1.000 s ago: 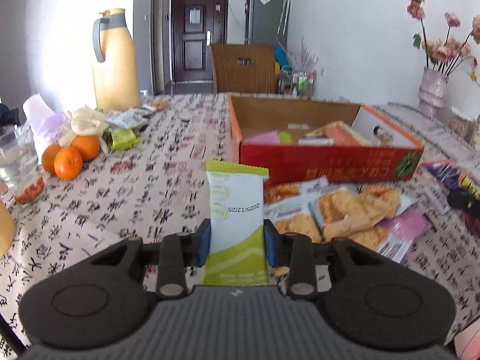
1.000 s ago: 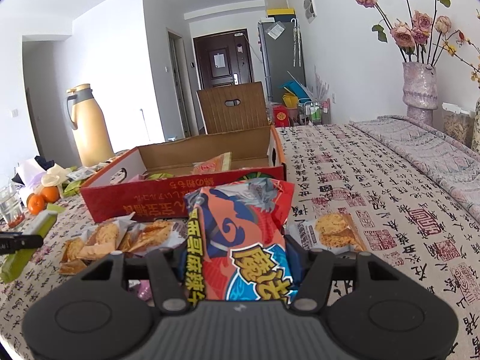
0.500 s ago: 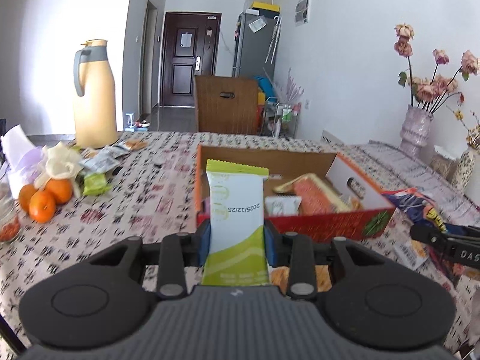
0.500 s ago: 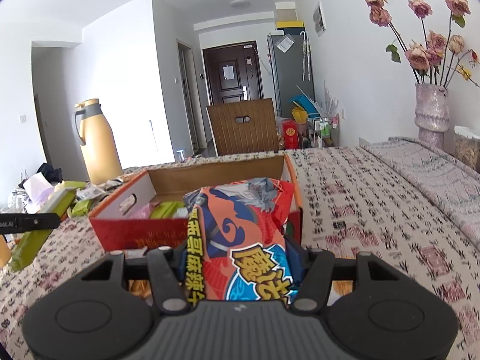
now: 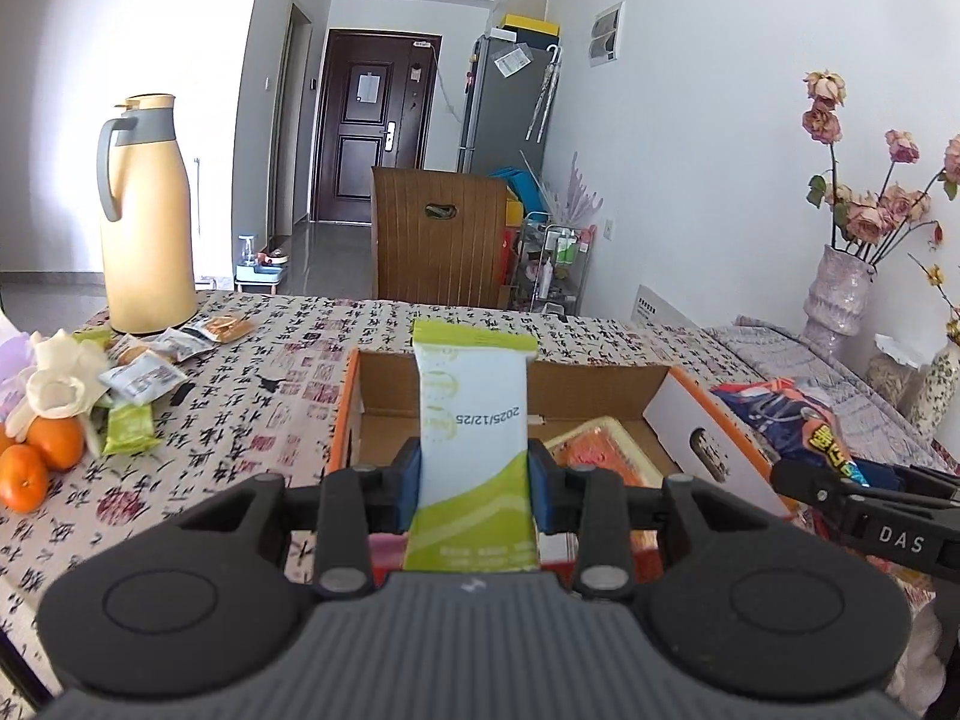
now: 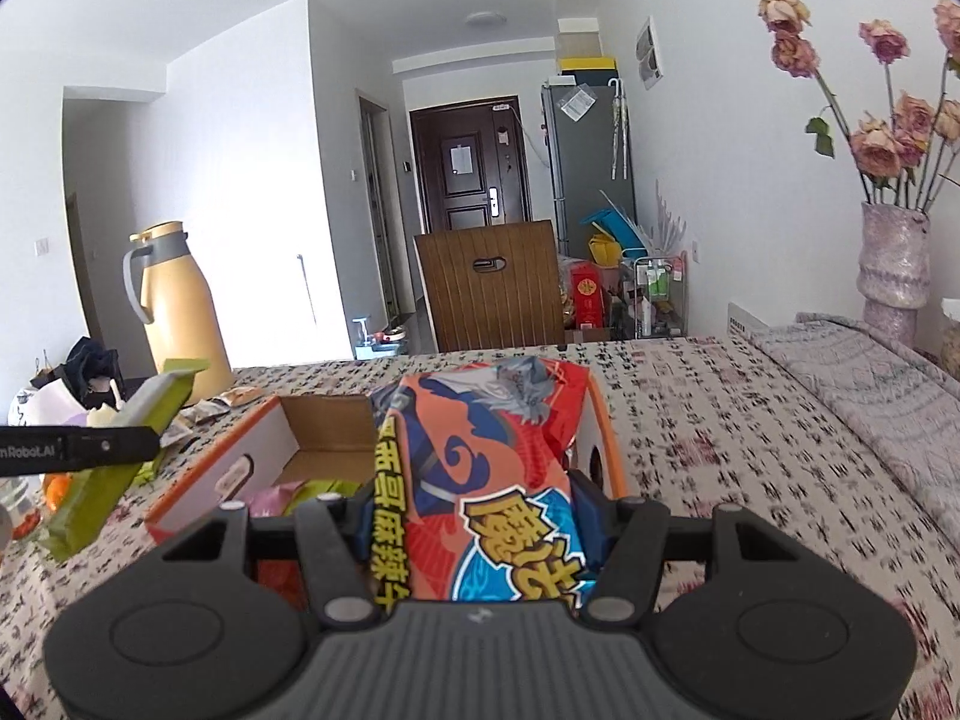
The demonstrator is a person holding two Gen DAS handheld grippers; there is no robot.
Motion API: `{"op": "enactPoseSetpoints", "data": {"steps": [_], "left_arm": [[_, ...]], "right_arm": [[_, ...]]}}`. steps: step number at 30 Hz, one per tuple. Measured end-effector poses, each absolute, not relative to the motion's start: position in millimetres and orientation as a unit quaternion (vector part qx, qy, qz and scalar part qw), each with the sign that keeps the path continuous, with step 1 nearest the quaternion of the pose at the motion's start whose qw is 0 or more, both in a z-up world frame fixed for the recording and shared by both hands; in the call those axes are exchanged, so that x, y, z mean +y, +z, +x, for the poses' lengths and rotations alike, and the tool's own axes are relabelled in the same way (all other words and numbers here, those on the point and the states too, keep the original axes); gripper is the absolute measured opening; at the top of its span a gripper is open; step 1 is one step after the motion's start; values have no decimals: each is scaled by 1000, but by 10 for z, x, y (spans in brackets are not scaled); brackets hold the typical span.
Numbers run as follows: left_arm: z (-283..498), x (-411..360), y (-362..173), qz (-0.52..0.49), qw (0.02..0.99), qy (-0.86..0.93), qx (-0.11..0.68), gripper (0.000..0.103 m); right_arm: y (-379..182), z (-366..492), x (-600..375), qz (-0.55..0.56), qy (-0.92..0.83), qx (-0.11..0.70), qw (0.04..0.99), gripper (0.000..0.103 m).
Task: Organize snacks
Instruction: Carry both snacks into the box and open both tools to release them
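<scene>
At the far left of the patterned table [image 5: 252, 420] lie oranges [image 5: 42, 456], with a white flower-like bundle [image 5: 54, 384] above them and a spill of small snack packets [image 5: 150, 372] just beside it; a tall yellow thermos jug [image 5: 147, 216] stands behind them near the table's far edge. Toward the middle, the left gripper [image 5: 474, 480] clamps a white and green snack bar [image 5: 474, 438] between its blue pads [image 5: 408, 483], the bar standing upright with its printed date readable, held above the near wall of the open orange cardboard box [image 5: 708, 414]. Inside that box a flat orange-red packet [image 5: 600, 450] lies on the floor, and in the right wrist view pink and green wrappers [image 6: 300, 492] show at its near end. To the right, the right gripper [image 6: 474, 516] pinches a puffy red and blue snack bag [image 6: 492, 462], which bulges between its jaws over the box's right side. A wooden chair back [image 5: 438, 240] stands behind the table, and at the far right a vase of dried roses [image 5: 840, 294] sits against the wall.
</scene>
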State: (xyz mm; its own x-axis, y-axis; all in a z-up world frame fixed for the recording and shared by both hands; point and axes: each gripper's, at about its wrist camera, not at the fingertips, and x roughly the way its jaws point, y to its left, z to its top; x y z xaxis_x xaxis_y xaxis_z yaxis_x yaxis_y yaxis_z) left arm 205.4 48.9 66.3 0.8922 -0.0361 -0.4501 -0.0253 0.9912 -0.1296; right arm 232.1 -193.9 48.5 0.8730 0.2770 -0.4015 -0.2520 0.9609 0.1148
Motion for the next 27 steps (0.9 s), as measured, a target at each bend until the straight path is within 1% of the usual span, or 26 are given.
{"op": "enactPoseSetpoints", "data": {"steps": [7, 14, 22, 27], "left_arm": [[2453, 456, 583, -61, 967, 7, 247, 36], [2804, 480, 392, -80, 961, 25, 264, 36], [2918, 498, 176, -83, 962, 47, 256, 36], [2953, 525, 88, -88, 959, 36, 265, 36]], "right_arm": [[430, 2771, -1792, 22, 137, 229, 964, 59], [279, 3164, -1761, 39, 124, 239, 962, 59], [74, 3307, -1788, 41, 116, 238, 963, 59], [17, 3335, -1759, 34, 117, 246, 962, 59]]}}
